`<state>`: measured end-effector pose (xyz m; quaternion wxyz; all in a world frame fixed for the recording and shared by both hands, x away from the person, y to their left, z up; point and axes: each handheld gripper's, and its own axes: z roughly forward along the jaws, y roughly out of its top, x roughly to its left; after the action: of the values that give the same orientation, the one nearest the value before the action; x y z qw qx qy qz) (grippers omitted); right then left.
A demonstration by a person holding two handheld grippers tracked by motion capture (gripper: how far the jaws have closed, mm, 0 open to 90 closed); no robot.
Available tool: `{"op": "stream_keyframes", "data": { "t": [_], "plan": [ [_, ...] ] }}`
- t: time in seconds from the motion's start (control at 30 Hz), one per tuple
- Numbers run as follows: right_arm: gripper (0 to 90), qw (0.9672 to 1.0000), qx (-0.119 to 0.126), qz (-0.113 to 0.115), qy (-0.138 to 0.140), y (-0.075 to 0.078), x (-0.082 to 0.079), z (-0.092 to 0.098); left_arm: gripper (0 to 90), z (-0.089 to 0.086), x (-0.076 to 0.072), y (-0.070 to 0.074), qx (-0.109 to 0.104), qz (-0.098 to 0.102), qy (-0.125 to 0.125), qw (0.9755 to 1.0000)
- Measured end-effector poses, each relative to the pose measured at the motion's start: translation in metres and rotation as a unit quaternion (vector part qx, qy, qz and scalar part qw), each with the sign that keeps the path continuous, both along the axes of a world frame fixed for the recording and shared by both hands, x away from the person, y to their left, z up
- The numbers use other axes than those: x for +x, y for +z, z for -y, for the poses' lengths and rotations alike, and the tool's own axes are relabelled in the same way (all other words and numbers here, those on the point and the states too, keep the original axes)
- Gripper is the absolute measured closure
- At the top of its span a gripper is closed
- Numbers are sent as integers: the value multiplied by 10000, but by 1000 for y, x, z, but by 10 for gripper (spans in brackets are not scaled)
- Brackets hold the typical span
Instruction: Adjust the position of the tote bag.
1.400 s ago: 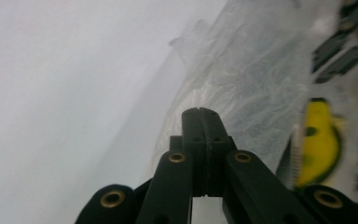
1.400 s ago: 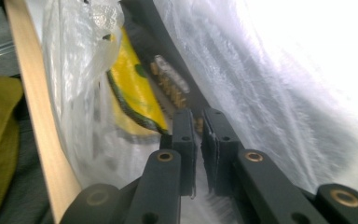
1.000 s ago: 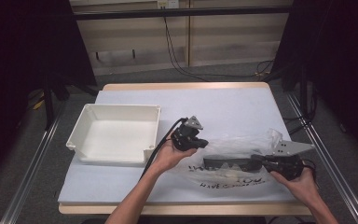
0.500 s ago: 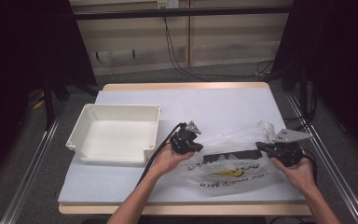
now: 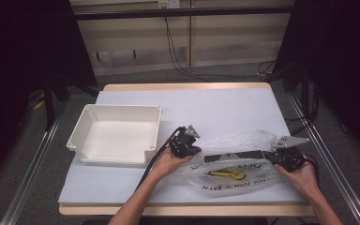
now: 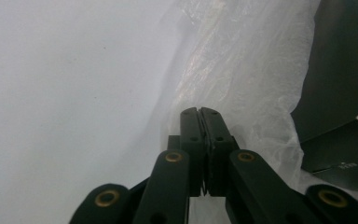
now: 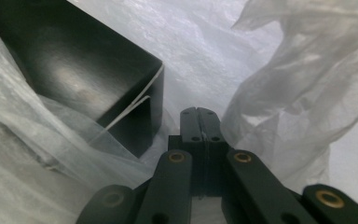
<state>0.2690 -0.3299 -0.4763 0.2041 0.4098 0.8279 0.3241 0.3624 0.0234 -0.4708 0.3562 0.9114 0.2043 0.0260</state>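
Both grippers pinch the clear plastic bag (image 5: 236,169) near the desk's (image 5: 215,108) front right corner: left gripper (image 5: 186,143) clenched on its left edge, jaws just easing slightly, right gripper (image 5: 288,154) clamped on its right edge. A black box (image 7: 74,70) sits inside.

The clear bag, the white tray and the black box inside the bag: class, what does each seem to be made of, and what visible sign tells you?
Clear bag: thin plastic film, glossy; it crinkles and shows its contents.
White tray: probably moulded rigid plastic, matt, with a rolled rim.
Black box: likely card or plastic, satin; it has sharp edges and soft reflections.
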Motion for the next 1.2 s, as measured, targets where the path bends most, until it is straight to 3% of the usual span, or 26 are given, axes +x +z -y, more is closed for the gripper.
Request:
{"op": "stream_keyframes", "data": {
  "t": [0.03, 0.1, 0.17, 0.2, 0.33, 0.4, 0.47, 0.6, 0.67, 0.7, 0.73, 0.8, 0.87, 0.9, 0.93, 0.97, 1.03, 1.07, 1.2],
  "plan": [
    [892, 9999, 109, 91, 41, 2, -1, 1, 792, -4, -1, 6, 6, 96, -84, 9999],
    [860, 9996, 190, 208, 87, 6, -3, 3, 742, -9, -5, 12, -295, 92, 5, 9995],
    [820, 9993, 228, 294, 71, 12, -6, 4, 685, -12, -9, 17, -387, 182, 80, 9991],
    [806, 9990, 273, 340, 80, 14, -7, 5, 668, -14, -11, 20, -330, 227, 80, 9992],
    [773, 9977, 442, 506, 100, 22, -12, 8, 622, -21, -17, 24, -554, 330, 176, 9978],
    [748, 9959, 632, 637, 123, 31, -17, 11, 518, -27, -20, 28, -676, 352, 260, 9967],
    [741, 9955, 666, 662, 143, 34, -19, 12, 493, -32, -22, 33, -748, 385, 354, 9958],
    [788, 9946, 703, 724, 244, 41, -26, 13, 517, -39, -31, 45, -963, 522, 269, 9936],
    [857, 9962, 549, 628, 242, 40, -30, 13, 598, -41, -43, 52, -974, 622, 43, 9933],
    [872, 9968, 488, 597, 230, 39, -31, 13, 652, -41, -43, 52, -974, 622, 43, 9933],
    [872, 9968, 488, 597, 230, 39, -31, 13, 652, -41, -48, 54, -925, 634, -99, 9936],
    [888, 9980, 351, 503, 175, 34, -31, 15, 748, -39, -57, 54, -722, 620, -270, 9951],
    [900, 9991, 228, 244, 266, 27, -28, 14, 793, -35, -61, 48, -540, 551, -408, 9962],
    [900, 9995, 117, 135, 276, 24, -27, 13, 799, -31, -62, 36, -181, 468, -541, 9973],
    [900, 9995, 117, 135, 276, 24, -27, 13, 810, -31, -62, 36, -181, 468, -541, 9973],
    [900, 9996, 9, 44, 288, 21, -26, 11, 810, -29, -62, 28, 1, 447, -655, 9969],
    [900, 9992, 16, -107, 381, 16, -24, 10, 810, -25, -63, 19, 30, 293, -647, 9975],
    [900, 9989, -39, -230, 415, 13, -23, 8, 822, -22, -64, 16, 189, 213, -770, 9966],
    [900, 9977, -94, -355, 565, 6, -20, 2, 829, -17, -70, 12, 276, 226, -910, 9952]
  ]
}}
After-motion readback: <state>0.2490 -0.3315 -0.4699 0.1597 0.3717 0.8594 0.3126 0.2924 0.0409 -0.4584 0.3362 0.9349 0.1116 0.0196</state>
